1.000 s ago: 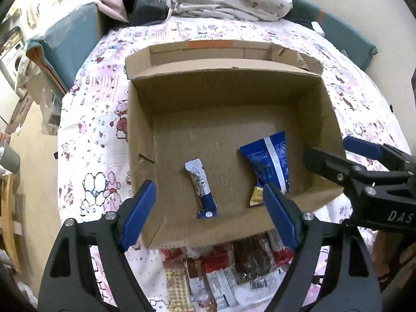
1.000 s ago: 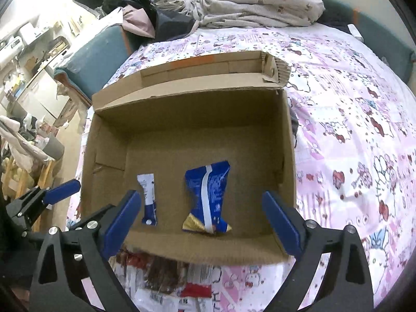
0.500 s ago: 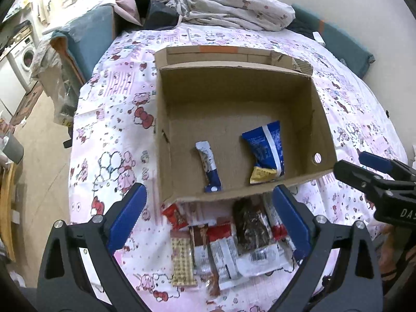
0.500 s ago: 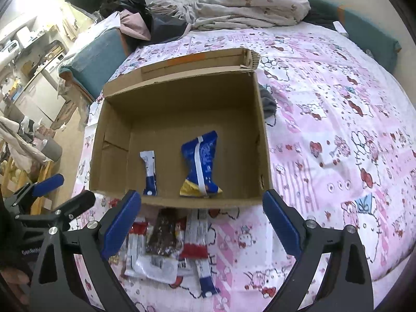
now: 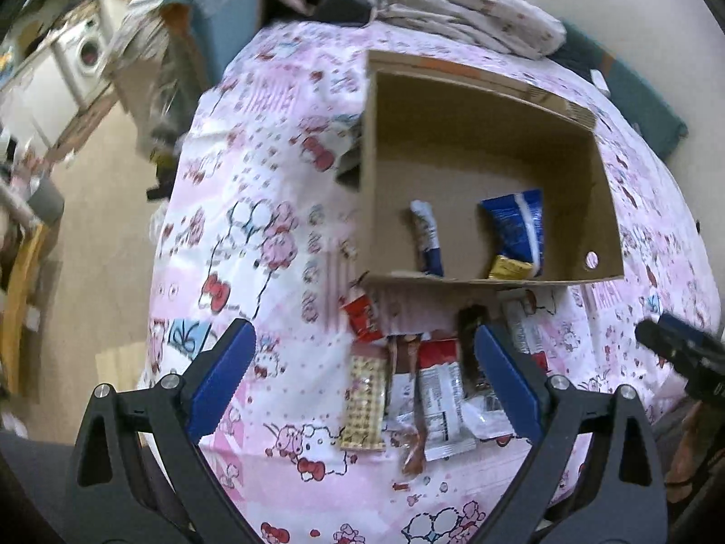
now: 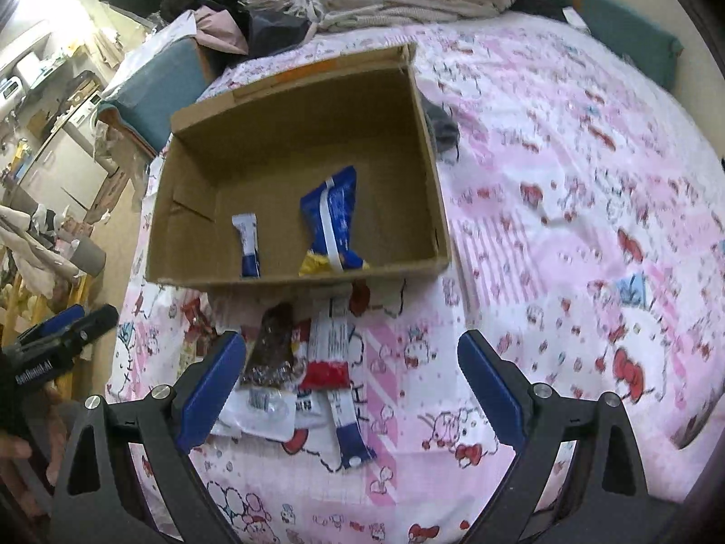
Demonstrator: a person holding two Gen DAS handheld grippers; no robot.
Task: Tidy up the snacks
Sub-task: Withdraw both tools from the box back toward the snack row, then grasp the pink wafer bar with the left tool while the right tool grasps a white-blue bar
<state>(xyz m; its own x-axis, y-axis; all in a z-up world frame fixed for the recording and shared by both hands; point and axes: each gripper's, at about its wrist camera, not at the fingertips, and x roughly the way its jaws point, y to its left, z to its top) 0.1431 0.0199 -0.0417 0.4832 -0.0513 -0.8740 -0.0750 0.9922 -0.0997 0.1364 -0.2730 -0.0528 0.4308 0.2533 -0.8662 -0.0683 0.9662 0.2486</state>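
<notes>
A: We've pulled both grippers back from the cardboard box [image 6: 294,172]; left gripper [image 5: 364,378] and right gripper [image 6: 351,378] both spread, holding nothing.

B: Two snacks lie inside; the loose snack pile [image 5: 421,390] lies just before the box. We'd grab there next.

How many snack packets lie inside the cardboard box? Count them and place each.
2. A slim white-and-blue stick packet lies left of centre; a larger blue bag lies to its right. Both rest near the cardboard box's front wall, which may hide more.
</notes>
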